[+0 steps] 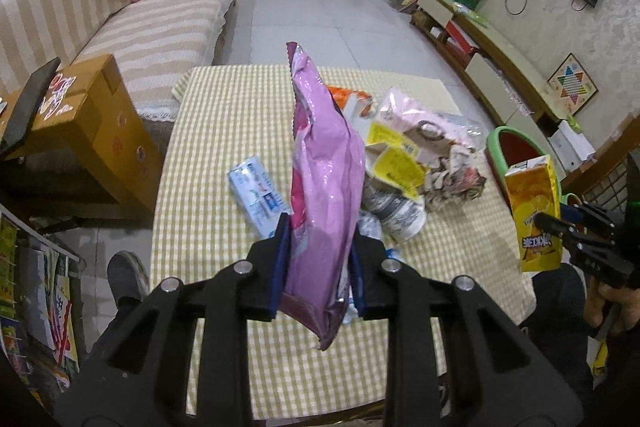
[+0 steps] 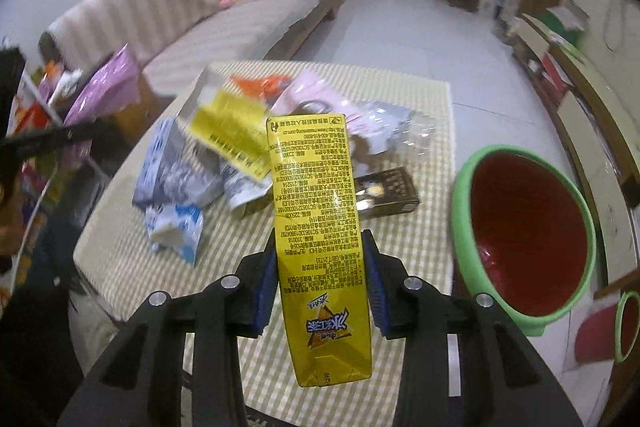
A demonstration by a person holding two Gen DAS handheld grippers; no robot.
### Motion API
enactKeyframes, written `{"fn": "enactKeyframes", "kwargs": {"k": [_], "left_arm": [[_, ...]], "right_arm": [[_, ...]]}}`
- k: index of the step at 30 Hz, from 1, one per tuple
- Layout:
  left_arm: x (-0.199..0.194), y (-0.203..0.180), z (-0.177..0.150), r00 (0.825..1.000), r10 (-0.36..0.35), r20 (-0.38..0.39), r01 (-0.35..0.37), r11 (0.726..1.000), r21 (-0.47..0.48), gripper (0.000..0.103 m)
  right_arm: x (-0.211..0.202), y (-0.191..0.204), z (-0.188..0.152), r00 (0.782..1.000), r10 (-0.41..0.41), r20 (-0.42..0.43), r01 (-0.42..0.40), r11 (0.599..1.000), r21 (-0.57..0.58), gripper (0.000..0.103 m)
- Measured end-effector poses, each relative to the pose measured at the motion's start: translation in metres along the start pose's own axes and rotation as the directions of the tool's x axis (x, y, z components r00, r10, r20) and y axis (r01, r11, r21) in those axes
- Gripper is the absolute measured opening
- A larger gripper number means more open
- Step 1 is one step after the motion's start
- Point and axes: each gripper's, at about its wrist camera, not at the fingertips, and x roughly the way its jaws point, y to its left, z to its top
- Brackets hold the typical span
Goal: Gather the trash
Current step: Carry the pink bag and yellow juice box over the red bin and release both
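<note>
**Both tools loaded: carry each piece over the bin rim before letting go**

The left tool (image 1: pixel 318 259) is clenched on a glossy pink-purple plastic snack bag (image 1: pixel 324 163), which stands upright between the blue pads in the centre of the left wrist view. The right tool (image 2: pixel 320 279) grips a yellow rectangular drink carton (image 2: pixel 316 219) near its lower half, the carton rising through the middle of the right wrist view.

The green-rimmed bin with a red lining (image 2: pixel 464 203) sits at the right of that frame, just beside the checked yellow tablecloth-covered table (image 2: pixel 420 131). More trash lies in a heap (image 2: pixel 240 147) at the frame's centre: crumpled wrappers, a blue-white pack, a dark small box.

The carton looks closest to the bin, so it probably goes first. Bring it fully above the red opening, then release; it is stiff and should drop cleanly. The bag is light and floppy, so it may catch the rim; lower it well inside before opening.
</note>
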Motion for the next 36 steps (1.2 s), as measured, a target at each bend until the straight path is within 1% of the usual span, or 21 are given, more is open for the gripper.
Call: {"fn": "enactKeyframes", "kwargs": {"k": [4,6,9,12,15,22,25,30,32,36], "left_arm": [[-0.002,-0.014,0.006,0.999,-0.029,0.014,0.029,0.999,0.022,0.025],[0.0,-0.026,0.011,0.999,-0.049,0.02,0.048,0.998,0.039,0.025],[0.004,-0.043,0.018,0.996,-0.083,0.017,0.081,0.995,0.061,0.025],[0.011,-0.065,0.026,0.995,-0.102,0.012,0.1,0.99,0.102,0.025],[0.017,-0.091,0.034,0.992,-0.125,0.007,0.122,0.98,0.156,0.025],[0.037,-0.149,0.049,0.982,-0.188,-0.02,0.187,0.953,0.238,0.025],[0.048,-0.174,0.053,0.975,-0.221,-0.036,0.223,0.938,0.265,0.026],[0.067,-0.217,0.057,0.957,-0.28,-0.078,0.29,0.914,0.284,0.026],[0.076,-0.237,0.061,0.949,-0.3,-0.091,0.314,0.899,0.304,0.026],[0.091,-0.269,0.067,0.936,-0.329,-0.123,0.351,0.879,0.321,0.026]], "right_arm": [[-0.013,-0.019,0.001,0.999,-0.032,0.041,0.029,0.998,0.061,0.037],[-0.019,-0.034,0.001,0.998,-0.042,0.057,0.035,0.992,0.118,0.037],[-0.027,-0.055,0.0,0.995,-0.073,0.072,0.06,0.983,0.175,0.037],[-0.035,-0.081,-0.002,0.991,-0.108,0.082,0.086,0.967,0.24,0.037],[-0.046,-0.107,-0.005,0.985,-0.143,0.094,0.11,0.949,0.295,0.037],[-0.065,-0.159,-0.014,0.973,-0.209,0.103,0.152,0.905,0.398,0.037],[-0.069,-0.179,-0.018,0.969,-0.226,0.1,0.161,0.884,0.439,0.037],[-0.067,-0.216,-0.026,0.97,-0.227,0.088,0.149,0.839,0.523,0.037],[-0.064,-0.228,-0.027,0.972,-0.22,0.087,0.138,0.825,0.548,0.037],[-0.056,-0.241,-0.026,0.974,-0.21,0.085,0.125,0.811,0.572,0.037]]}}
